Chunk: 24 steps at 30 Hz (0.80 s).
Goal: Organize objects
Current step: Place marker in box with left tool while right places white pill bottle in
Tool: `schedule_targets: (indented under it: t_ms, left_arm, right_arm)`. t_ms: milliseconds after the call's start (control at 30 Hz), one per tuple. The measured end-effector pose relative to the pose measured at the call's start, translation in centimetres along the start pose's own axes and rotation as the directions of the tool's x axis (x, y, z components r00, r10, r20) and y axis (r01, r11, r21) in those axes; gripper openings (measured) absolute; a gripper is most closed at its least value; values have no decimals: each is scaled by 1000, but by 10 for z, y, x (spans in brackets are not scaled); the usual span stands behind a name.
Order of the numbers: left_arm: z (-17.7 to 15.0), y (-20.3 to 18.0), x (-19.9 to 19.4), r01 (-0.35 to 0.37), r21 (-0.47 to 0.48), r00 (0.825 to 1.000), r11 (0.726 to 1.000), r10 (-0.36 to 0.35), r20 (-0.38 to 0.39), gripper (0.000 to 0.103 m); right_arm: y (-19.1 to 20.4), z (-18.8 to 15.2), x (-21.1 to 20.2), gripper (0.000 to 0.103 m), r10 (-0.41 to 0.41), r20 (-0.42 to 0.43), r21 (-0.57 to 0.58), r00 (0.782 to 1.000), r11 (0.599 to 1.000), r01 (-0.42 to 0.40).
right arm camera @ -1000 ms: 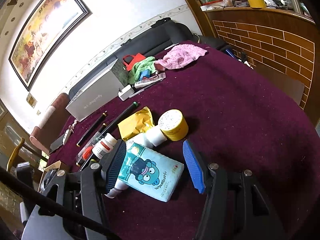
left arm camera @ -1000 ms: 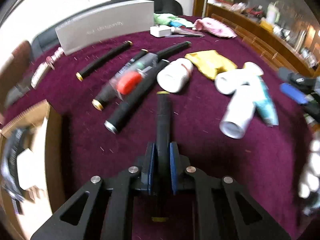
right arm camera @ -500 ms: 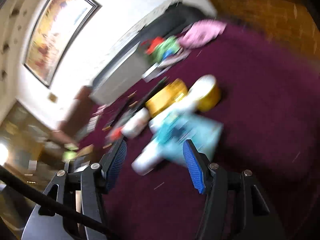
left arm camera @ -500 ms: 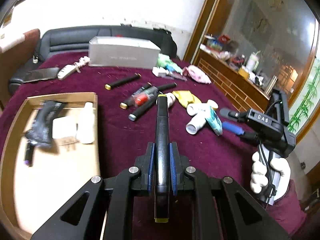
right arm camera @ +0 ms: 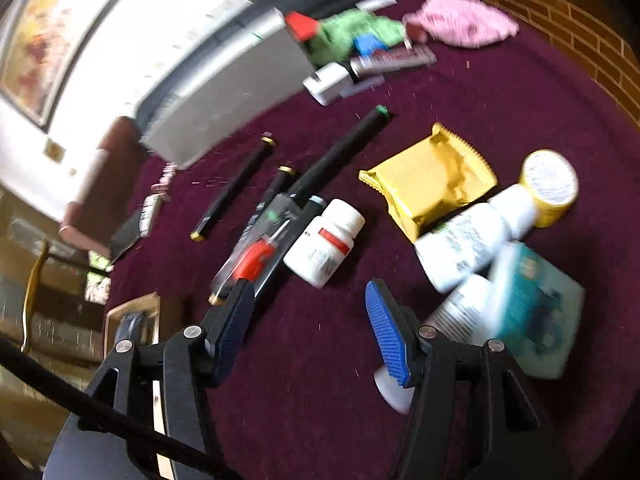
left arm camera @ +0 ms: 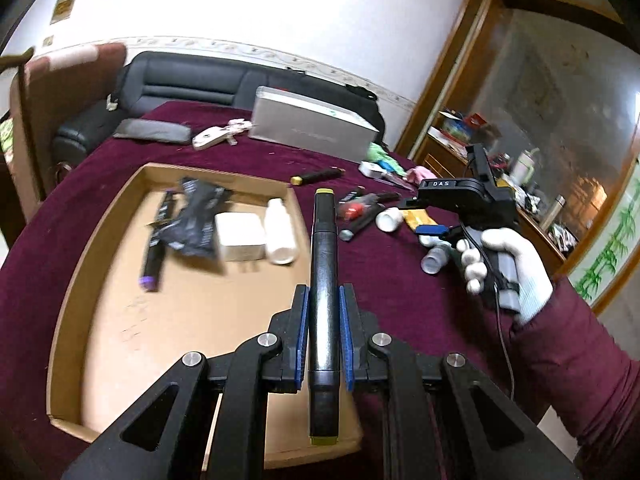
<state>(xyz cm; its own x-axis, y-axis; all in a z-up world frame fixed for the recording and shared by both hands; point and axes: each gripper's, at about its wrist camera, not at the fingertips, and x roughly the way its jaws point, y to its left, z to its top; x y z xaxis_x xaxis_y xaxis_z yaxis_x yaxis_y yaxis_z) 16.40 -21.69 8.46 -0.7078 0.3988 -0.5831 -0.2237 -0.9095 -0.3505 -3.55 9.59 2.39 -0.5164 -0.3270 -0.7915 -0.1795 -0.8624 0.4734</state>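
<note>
The left tool [left arm camera: 323, 336] is clamped on a black marker [left arm camera: 323, 280] at centre frame, beside the cardboard tray [left arm camera: 76, 264] at left. Next it likely lowers and releases; the right tool [right arm camera: 310, 328] hangs apart, empty, over the surface [right arm camera: 320, 360]

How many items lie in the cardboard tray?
4, in a row: purple-tipped marker, black packet, white box, white bottle, left to right. The left gripper hides part of the tray, so more may be hidden.

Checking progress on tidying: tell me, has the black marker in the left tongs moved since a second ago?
Yes. The black marker, clamped in the left tongs, went from the loose pens toward the cardboard tray.
</note>
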Motion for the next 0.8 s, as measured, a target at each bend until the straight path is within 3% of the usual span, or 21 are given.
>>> schedule_targets:
  t_ms: [100,233,367,500,633,800]
  left_arm:
    - [-3,20,-1,-9,-31,1000,999,9,-2,12]
    - [-7,43,-7,-23,-70,1000,997,24,1,12]
    - [-11,54,-13,-39,-94,999,995,40,8,12]
    - [-13,59,-16,-54,-106,998,993,55,7,12]
    - [-14,60,-19,-75,-112,997,991,76,1,12]
    - [-13,58,-13,-113,-95,993,989,110,-38,12]
  right_arm:
    - [5,11,17,52,-83,-5,26,997,996,83]
    - [7,19,37,32,-122,-39,66,992,990,124]
    - [4,14,36,32,-117,-40,67,992,991,120]
    - [-1,3,16,32,-67,-30,57,997,996,68]
    - [1,-19,-16,32,40,-25,19,999,999,-40]
    - [44,-57,-35,32,202,-99,-78,974,975,-210]
